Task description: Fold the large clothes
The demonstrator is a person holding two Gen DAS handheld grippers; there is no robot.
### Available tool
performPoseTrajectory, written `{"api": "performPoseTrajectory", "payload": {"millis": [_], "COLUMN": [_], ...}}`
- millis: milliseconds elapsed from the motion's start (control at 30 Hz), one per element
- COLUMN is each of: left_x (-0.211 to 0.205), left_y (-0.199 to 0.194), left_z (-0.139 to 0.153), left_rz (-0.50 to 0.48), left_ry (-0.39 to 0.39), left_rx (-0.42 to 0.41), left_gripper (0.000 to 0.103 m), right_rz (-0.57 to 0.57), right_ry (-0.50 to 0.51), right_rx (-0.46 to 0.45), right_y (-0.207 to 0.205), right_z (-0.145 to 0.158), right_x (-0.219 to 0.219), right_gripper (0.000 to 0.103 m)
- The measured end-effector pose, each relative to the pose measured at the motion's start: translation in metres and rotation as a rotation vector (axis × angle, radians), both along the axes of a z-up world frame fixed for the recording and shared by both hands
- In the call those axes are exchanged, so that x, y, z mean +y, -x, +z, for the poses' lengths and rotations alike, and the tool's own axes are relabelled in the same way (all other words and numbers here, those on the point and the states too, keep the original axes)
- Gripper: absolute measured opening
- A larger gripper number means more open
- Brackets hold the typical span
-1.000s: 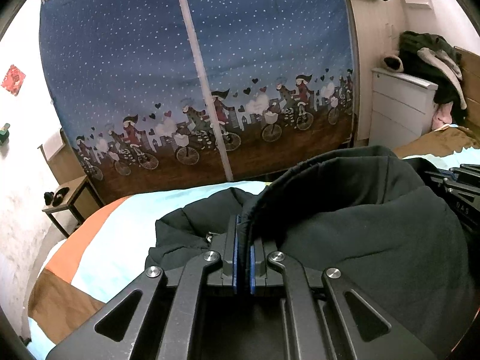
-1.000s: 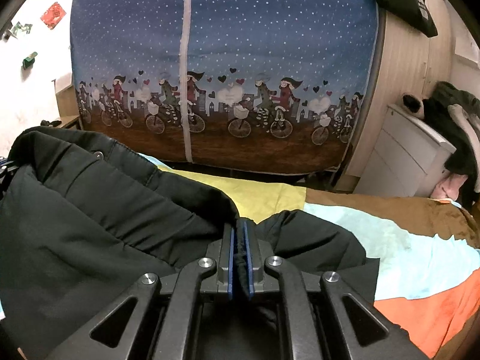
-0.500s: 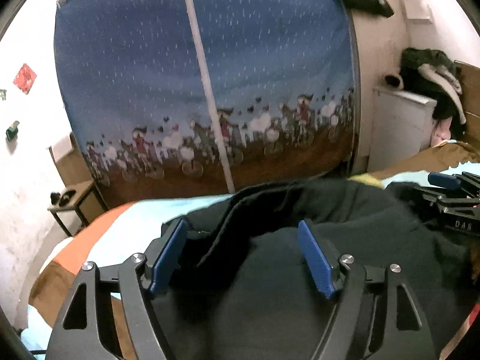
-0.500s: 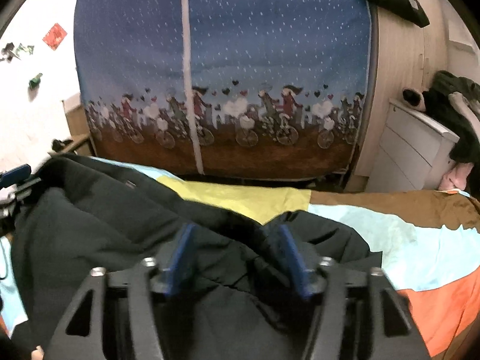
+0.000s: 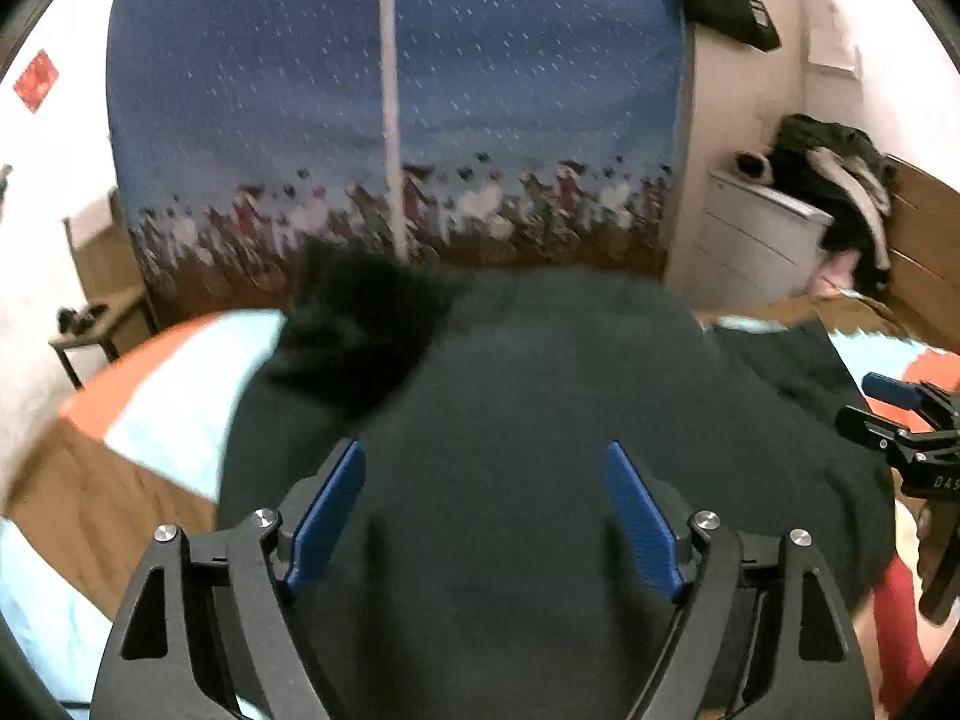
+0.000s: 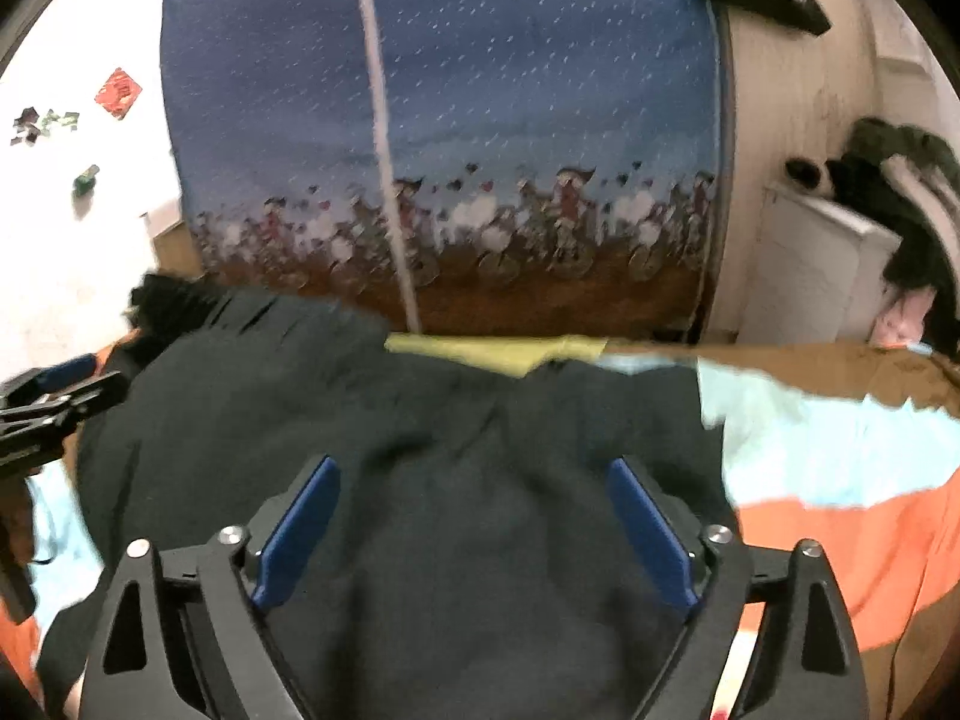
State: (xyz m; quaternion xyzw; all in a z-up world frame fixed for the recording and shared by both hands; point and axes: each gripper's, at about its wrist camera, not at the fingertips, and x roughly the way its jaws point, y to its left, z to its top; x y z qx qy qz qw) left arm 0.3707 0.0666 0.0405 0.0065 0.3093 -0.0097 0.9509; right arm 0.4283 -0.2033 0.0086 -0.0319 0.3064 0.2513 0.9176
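A large dark green-black jacket (image 5: pixel 540 396) lies spread on the bed; it also shows in the right wrist view (image 6: pixel 420 432). My left gripper (image 5: pixel 483 480) is open, its blue pads apart above the jacket and holding nothing. My right gripper (image 6: pixel 474 492) is open over the jacket's right part and holds nothing. The right gripper shows at the right edge of the left wrist view (image 5: pixel 900 420). The left gripper shows at the left edge of the right wrist view (image 6: pixel 54 396).
The bed cover (image 6: pixel 840 456) has light blue, orange, yellow and brown patches. A blue wardrobe curtain (image 5: pixel 390 120) with bicycle figures hangs behind the bed. A white drawer unit (image 5: pixel 756 240) with piled clothes stands at the right, a small side table (image 5: pixel 96 324) at the left.
Both grippers were shut on the jacket's raised folds a second ago. They have opened and let go, and the jacket has dropped flat on the bed. Both have drawn back slightly.
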Motion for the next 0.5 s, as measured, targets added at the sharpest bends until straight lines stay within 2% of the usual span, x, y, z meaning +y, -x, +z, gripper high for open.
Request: {"api": "performPoseTrajectory", "payload": {"millis": [133, 267, 500], "left_x": [-0.009, -0.022, -0.026], "left_y": [0.019, 0.02, -0.003], "left_z": [-0.018, -0.03, -0.042], "left_rz": [-0.053, -0.078, -0.005], "left_ry": [-0.018, -0.034, -0.044], "left_rx": [0.027, 0.043, 0.06], "left_gripper": [0.078, 0.079, 0.094], "right_rz": [0.051, 0.031, 0.005], "right_ry": [0.03, 0.043, 0.047], "right_rx": [0.044, 0.087, 0.052], "right_y": [0.024, 0.024, -0.004], "right_z": [-0.017, -0.034, -0.051], "right_x": [-0.01, -0.015, 0.0], "right_gripper": [0.096, 0.096, 0.103]}}
